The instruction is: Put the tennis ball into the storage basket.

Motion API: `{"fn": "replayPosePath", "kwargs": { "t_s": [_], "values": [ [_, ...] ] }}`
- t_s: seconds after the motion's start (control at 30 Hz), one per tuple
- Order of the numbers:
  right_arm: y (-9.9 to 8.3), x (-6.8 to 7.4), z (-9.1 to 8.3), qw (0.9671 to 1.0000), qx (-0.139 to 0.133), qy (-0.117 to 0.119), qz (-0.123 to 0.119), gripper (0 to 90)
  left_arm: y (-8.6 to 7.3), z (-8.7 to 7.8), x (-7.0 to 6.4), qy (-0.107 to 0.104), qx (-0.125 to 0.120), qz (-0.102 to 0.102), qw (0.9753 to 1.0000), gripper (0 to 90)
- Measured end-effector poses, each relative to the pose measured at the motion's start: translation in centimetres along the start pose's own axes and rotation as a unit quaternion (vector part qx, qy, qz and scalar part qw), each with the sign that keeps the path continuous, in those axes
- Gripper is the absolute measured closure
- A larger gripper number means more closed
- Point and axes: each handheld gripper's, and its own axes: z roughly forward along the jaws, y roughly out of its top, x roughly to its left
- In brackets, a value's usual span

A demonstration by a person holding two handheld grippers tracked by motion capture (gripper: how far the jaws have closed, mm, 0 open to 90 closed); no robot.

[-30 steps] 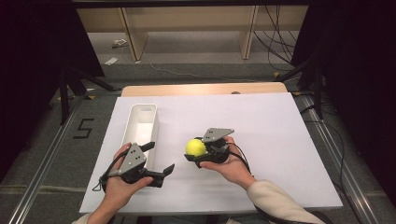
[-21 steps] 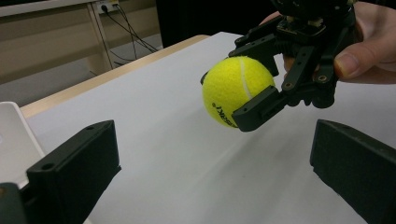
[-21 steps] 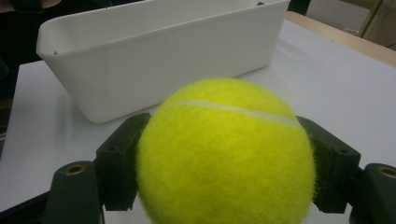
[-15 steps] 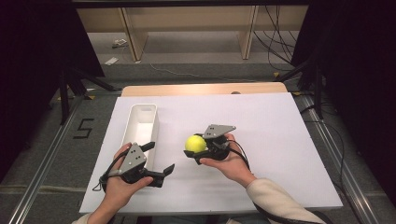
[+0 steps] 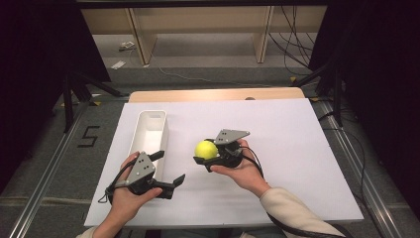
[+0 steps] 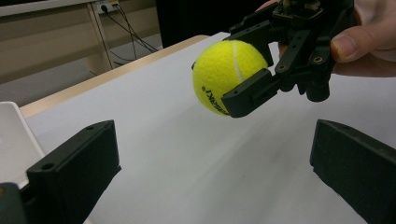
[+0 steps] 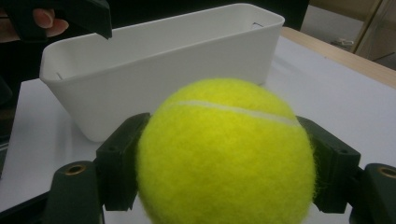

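A yellow tennis ball is held just above the white table sheet, with my right gripper shut on it, one black jaw on each side. In the right gripper view the ball sits between the jaws, with the white bin close behind it. That long bin lies to the left of the ball. My left gripper stands open near the bin's front end, nothing between its jaws. The left gripper view looks across at the ball in the other gripper.
The white sheet covers a wooden table whose far edge shows. Dark stands and cables flank the table on the floor. Bare sheet stretches to the right and behind the ball.
My right gripper has edged slightly up and away with the ball still in it. The left gripper has stayed put.
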Motion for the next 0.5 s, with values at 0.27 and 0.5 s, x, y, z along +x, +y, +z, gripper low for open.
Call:
{"fn": "replayPosePath", "kwargs": {
  "t_s": [0.27,0.5],
  "values": [
    [0.44,0.0,0.31,1.0,-0.006,0.0,-0.002,26.5,-0.01,0.02,0.01,0.0,0.0,0.0,1.0,0.8],
    [0.72,0.14,0.65,1.0,-0.007,0.002,-0.003,26.5,-0.01,0.01,0.01,0.0,0.001,-0.001,1.0,0.8]
  ]
}}
